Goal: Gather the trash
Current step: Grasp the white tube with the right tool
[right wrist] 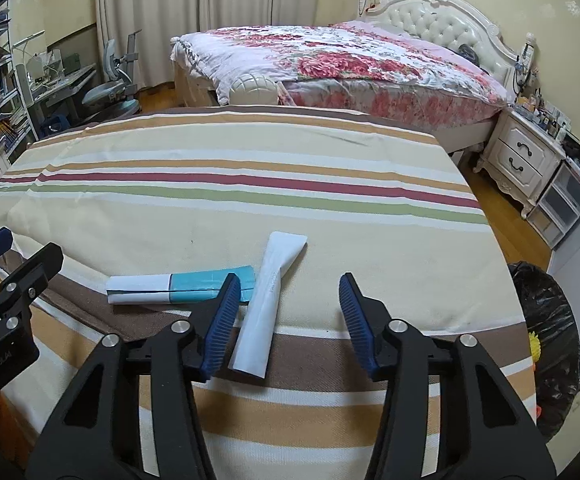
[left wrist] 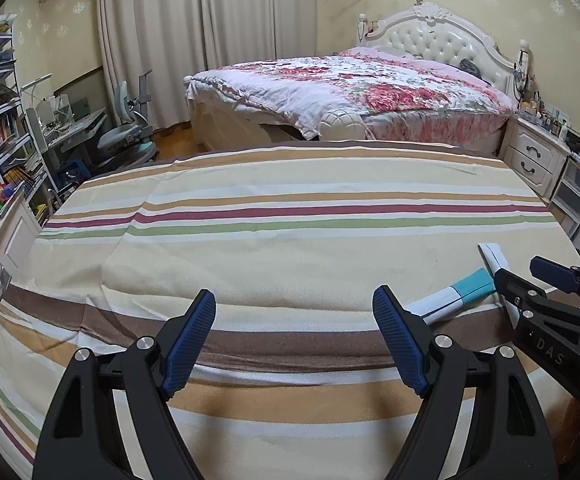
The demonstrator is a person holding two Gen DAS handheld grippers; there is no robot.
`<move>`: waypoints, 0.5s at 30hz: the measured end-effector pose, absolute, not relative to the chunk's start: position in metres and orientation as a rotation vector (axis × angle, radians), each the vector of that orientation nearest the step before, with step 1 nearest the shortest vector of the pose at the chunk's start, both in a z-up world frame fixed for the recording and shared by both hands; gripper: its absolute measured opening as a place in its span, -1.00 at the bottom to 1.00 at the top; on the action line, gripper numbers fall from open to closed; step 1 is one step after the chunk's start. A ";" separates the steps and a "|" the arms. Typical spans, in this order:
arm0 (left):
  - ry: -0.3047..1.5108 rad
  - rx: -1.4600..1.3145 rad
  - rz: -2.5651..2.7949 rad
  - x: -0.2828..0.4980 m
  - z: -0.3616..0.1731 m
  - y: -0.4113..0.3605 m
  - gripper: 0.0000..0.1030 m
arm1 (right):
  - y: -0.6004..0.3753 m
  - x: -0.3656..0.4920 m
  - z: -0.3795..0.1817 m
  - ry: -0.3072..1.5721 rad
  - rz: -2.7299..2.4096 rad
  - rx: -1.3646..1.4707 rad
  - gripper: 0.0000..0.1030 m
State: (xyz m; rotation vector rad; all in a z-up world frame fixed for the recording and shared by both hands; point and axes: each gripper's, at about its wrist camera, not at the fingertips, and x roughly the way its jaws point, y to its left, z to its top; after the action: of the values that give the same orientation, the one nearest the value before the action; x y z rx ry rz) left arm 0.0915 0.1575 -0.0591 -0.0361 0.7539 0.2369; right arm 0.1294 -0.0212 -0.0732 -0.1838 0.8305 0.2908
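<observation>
Two pieces of trash lie on the striped cloth [right wrist: 210, 152]. A white flattened tube [right wrist: 268, 308] lies lengthwise between my right gripper's open fingers, nearer the left one. A white-and-teal packet [right wrist: 178, 285] lies crosswise to its left, partly behind that finger. My right gripper [right wrist: 290, 320] is open and empty just above them. My left gripper [left wrist: 294, 332] is open and empty over bare cloth, left of the trash. In the left wrist view the packet [left wrist: 454, 294] and the tube [left wrist: 494, 258] show at the right, partly hidden by the right gripper [left wrist: 530, 280].
A bin lined with a black bag [right wrist: 546, 344] stands on the floor right of the striped surface. Beyond are a floral bed [right wrist: 350, 60], a white nightstand [right wrist: 518, 156], and a desk with chair and shelves [left wrist: 70, 128] at the left.
</observation>
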 end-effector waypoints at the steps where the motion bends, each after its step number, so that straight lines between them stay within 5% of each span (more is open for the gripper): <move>1: 0.756 -0.038 0.235 0.094 -0.060 0.158 0.52 | -0.020 0.131 -0.076 0.846 0.295 -0.182 -0.53; 4: 0.758 -0.037 0.223 0.094 -0.060 0.155 0.52 | -0.022 0.130 -0.080 0.862 0.298 -0.178 -0.71; 15: 0.757 0.012 0.133 0.098 -0.062 0.122 0.52 | -0.055 0.117 -0.078 0.864 0.255 -0.141 -0.71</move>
State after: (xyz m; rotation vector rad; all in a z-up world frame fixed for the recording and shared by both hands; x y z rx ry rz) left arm 0.0984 0.1225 -0.0621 0.0123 0.7571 0.1327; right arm 0.1166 -0.0545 -0.0779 -0.1406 0.8636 0.2547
